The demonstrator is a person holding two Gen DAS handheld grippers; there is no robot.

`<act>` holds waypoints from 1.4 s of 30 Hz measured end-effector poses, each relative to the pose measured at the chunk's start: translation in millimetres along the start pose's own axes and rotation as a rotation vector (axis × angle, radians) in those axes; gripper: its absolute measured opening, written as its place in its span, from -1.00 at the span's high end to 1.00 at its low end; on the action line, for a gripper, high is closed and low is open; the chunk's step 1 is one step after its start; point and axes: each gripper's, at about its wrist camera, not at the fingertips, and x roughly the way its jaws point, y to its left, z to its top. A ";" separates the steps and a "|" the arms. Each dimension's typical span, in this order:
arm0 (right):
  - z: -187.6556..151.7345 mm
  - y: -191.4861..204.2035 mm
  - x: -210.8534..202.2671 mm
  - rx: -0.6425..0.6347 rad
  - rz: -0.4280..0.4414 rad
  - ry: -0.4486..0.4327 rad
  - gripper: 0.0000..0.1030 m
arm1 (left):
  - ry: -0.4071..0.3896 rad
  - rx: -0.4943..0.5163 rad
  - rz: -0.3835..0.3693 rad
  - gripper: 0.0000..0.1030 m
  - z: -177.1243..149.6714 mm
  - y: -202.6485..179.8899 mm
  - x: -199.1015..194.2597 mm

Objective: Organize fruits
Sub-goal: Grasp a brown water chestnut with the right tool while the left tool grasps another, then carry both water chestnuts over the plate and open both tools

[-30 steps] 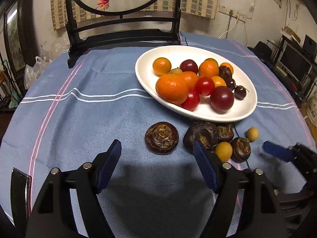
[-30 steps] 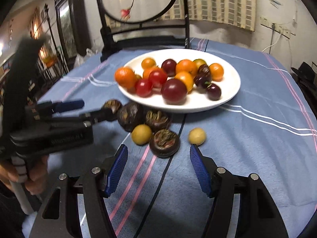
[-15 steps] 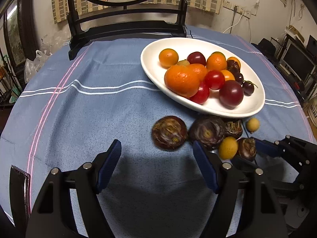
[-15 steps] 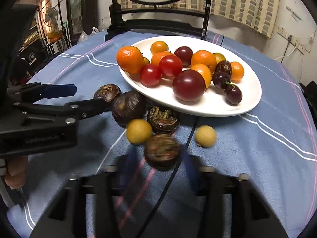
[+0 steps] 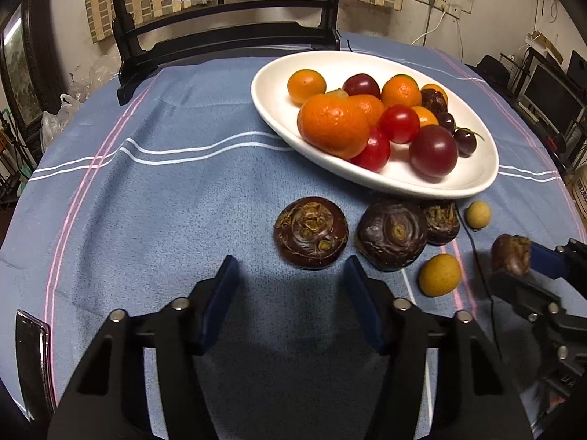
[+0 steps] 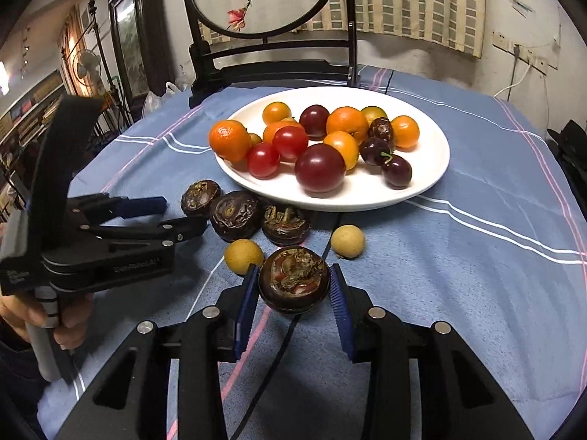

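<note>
The right gripper (image 6: pixel 293 289) is closed on a dark water chestnut (image 6: pixel 293 278); both blue pads touch its flanks, its flat axis roughly level, its shrivelled crown facing the camera. The white plate (image 6: pixel 422 190) lies ahead of and beyond these jaws, with two yellow longans (image 6: pixel 244 251) and two further chestnuts between. The delivery move therefore runs forward and over that cluster, judged to need lift first.

The left gripper (image 5: pixel 290 275) is open and empty. A second water chestnut (image 5: pixel 311 233) rests on the blue tablecloth (image 5: pixel 165 190) just ahead of its jaws, slightly right of centre; this gripper is the nearer one to it.

The left wrist view shows the held chestnut (image 5: pixel 510 255) from the side, apparently clear of the cloth. The right wrist view cannot confirm that clearance, but shows pad contact, which the left view does not.
</note>
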 end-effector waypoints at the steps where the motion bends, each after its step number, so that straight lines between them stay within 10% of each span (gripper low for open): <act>1: 0.2 0.1 -0.2 0.000 0.000 -0.001 0.24 | -0.011 0.009 0.010 -0.12 0.6 -1.5 1.3; 7: -0.2 3.3 1.5 -0.010 0.000 0.002 0.24 | -0.043 0.027 -0.007 0.20 10.2 -8.0 7.7; 23: 54.2 -18.1 -25.6 0.070 -0.029 -0.175 0.25 | -0.152 0.004 -0.072 0.20 67.7 -14.9 -54.9; 33: 73.2 -51.1 32.7 0.184 0.030 -0.127 0.24 | -0.080 0.023 -0.028 0.20 118.2 -36.6 2.4; 37: 67.4 -65.4 41.2 0.276 0.090 -0.121 -0.24 | -0.102 -0.018 -0.041 -0.34 121.1 -37.0 11.1; 42: 63.0 -67.4 27.9 0.297 0.085 -0.152 -0.28 | -0.151 -0.005 -0.011 -0.38 110.5 -36.5 -1.3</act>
